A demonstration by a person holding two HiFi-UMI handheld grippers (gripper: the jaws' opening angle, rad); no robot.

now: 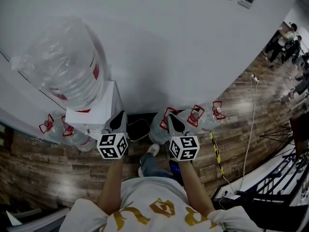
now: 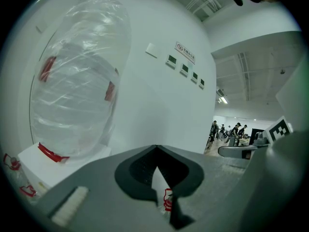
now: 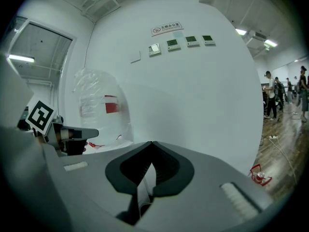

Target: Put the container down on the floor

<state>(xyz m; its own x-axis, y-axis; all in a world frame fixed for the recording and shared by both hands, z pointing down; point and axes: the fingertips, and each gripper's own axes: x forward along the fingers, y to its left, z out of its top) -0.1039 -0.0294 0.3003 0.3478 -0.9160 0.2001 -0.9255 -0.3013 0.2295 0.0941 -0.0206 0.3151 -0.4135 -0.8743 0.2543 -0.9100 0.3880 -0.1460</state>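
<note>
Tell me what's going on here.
A person holds a gripper in each hand, both raised in front of a white wall. The left gripper and right gripper are shut and empty. The large plastic-wrapped container sits untouched on a white stand. Bottles with red handles are on the wooden floor.

Wood-plank floor (image 1: pixel 48 168) with clear jugs (image 1: pixel 205 122) and white cable (image 1: pixel 250 124)

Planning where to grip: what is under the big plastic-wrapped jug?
The jug stands on a white stand, whose flat top shows around the jug's base. The jug's neck, and how it seats into the stand, are covered by its own body and the wrap.
</note>
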